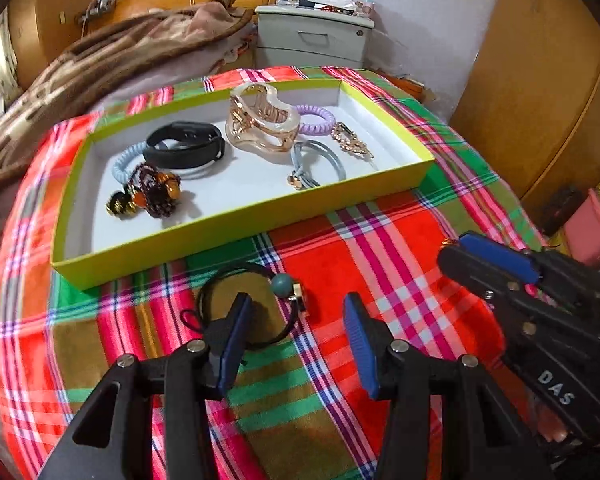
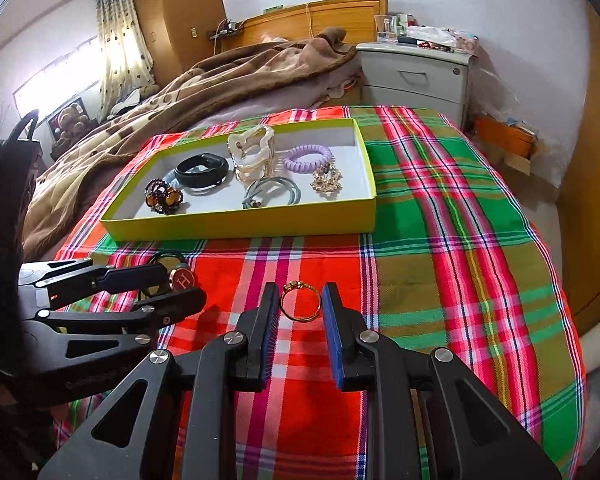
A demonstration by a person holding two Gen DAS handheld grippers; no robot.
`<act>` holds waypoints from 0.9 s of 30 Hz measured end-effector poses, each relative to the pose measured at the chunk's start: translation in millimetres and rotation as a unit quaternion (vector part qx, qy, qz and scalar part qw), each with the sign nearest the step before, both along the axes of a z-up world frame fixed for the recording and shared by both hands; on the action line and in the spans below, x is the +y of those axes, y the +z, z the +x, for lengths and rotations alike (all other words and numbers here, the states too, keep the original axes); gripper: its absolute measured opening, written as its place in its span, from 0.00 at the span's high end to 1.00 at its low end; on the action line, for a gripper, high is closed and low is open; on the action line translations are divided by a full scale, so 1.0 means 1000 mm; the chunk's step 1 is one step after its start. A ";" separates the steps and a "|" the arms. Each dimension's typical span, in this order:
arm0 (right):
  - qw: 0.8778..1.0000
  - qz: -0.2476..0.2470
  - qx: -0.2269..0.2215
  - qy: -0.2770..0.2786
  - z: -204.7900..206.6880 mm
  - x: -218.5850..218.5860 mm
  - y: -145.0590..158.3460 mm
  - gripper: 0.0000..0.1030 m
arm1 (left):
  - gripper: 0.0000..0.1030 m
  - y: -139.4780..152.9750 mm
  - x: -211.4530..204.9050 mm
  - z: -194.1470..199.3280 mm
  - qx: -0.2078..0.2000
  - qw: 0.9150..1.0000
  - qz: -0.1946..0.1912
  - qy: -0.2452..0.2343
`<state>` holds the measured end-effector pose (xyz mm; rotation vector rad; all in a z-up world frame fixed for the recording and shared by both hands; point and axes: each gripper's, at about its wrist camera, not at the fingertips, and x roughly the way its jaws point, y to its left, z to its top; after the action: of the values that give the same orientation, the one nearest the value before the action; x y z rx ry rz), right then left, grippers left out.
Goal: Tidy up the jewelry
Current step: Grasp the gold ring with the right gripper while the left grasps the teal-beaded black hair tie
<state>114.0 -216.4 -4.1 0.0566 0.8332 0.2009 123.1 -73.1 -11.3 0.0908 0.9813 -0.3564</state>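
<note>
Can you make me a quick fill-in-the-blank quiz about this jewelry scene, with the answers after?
1. The gold ring lies between the fingers of the ____ gripper.
2. The tray has a ____ outer wall.
3. The black hair tie lies ____ the tray, by the left gripper.
4. The coiled hair tie beside the claw clip is ____.

Answers: right; yellow-green; outside; purple

The plaid cloth [image 2: 440,216] looks woven and matt. The tray [image 1: 236,228] looks like smooth card, yellow-green outside, white within. The ring [image 2: 300,304] is glossy gold metal. The hair claw [image 1: 260,124] is shiny translucent plastic, the black band [image 1: 184,146] matt and rubbery. The right hand-held gripper [image 2: 298,340] is matt black plastic with ribbed blue pads [image 2: 336,344] and bright metal screws. The blanket [image 2: 204,80] looks fleecy, the headboard [image 2: 332,12] like varnished wood.
</note>
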 end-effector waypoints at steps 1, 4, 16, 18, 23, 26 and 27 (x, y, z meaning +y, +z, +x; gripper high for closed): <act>1.000 0.000 0.001 0.000 0.000 0.000 0.000 0.78 | 0.54 0.000 -0.001 0.000 -0.002 1.000 0.003 0.000; 1.000 0.001 0.001 -0.002 -0.001 -0.002 0.000 0.78 | 0.60 -0.003 -0.003 0.001 -0.002 1.000 0.009 0.000; 1.000 0.002 0.001 -0.001 -0.001 -0.002 0.001 0.78 | 0.89 -0.002 0.002 0.001 -0.005 1.000 0.001 0.004; 1.000 0.001 0.001 -0.001 -0.001 -0.001 0.001 0.78 | 0.89 -0.002 0.002 0.001 -0.005 1.000 0.001 0.003; 1.000 0.001 -0.001 -0.001 -0.001 0.001 0.001 0.78 | 0.89 0.001 0.005 -0.001 -0.008 1.000 -0.005 0.005; 1.000 0.001 -0.002 -0.001 -0.002 0.002 0.002 0.78 | 0.89 0.003 0.007 -0.002 -0.010 1.000 -0.008 0.006; 1.000 0.001 -0.003 -0.001 -0.002 0.002 0.002 0.78 | 0.89 0.004 0.007 -0.004 -0.011 1.000 -0.008 0.007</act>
<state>112.0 -214.4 -1.7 0.0583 0.8276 0.2007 119.6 -65.8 -7.3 0.0726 0.9574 -0.3503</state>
